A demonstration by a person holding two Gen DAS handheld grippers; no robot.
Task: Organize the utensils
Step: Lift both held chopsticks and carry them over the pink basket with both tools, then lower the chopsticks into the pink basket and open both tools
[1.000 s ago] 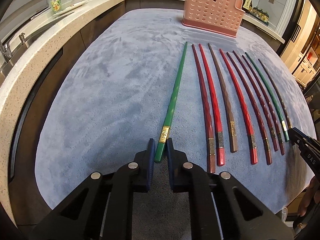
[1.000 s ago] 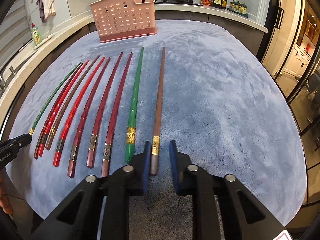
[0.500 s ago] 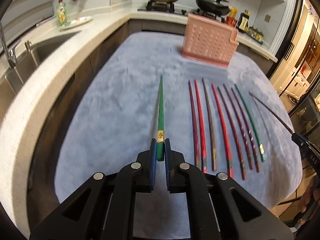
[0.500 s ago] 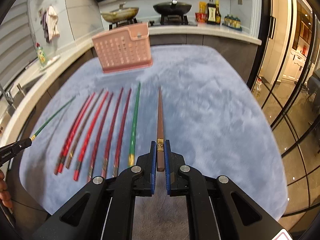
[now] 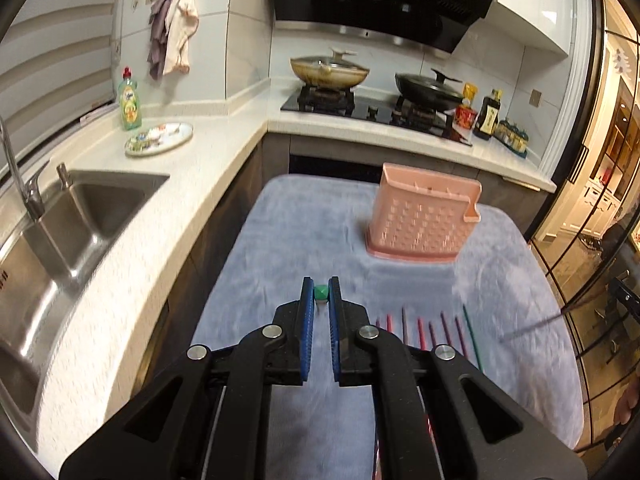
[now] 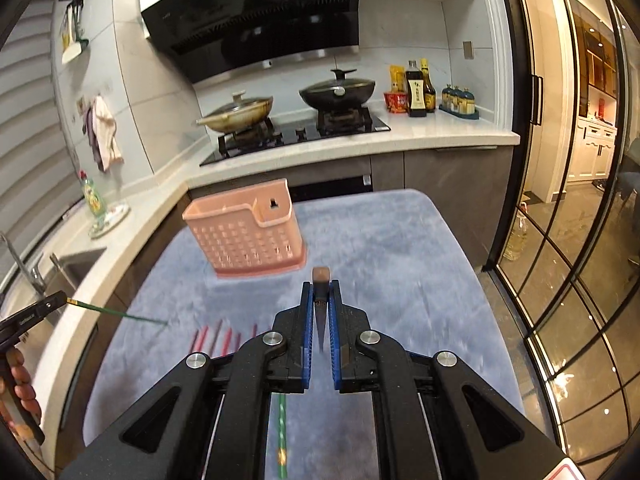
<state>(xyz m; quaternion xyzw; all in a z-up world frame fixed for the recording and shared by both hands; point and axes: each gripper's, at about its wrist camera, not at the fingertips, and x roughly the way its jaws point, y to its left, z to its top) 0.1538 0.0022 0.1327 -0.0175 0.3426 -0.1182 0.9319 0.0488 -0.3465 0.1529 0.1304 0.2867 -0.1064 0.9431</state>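
- Kitchen setting: a blue-grey mat [image 5: 304, 232] covers the work surface, with a stove and two lidded pans on the counter beyond.
- Left gripper [image 5: 320, 294]: fingers pinch the green chopstick [image 5: 320, 293] by its butt end; its shaft hangs below the fingers, tip towards the mat, as the right wrist view shows.
- Right gripper [image 6: 320, 294]: fingers pinch the brown chopstick [image 6: 321, 280] likewise, butt just above the fingertips, taper running down between them.
- Pink utensil holder [image 5: 424, 216]: stands upright on the mat, ahead of both pairs of fingers and apart from them.
- Remaining chopsticks [image 5: 420, 330]: lie side by side on the mat, below and to the right of the left fingers.
- Step in hand, by judgement: both sticks lifted, carry to the holder under way.
- Next move: bring each tip above the holder's open top, keep the stick near vertical, lower, then release.
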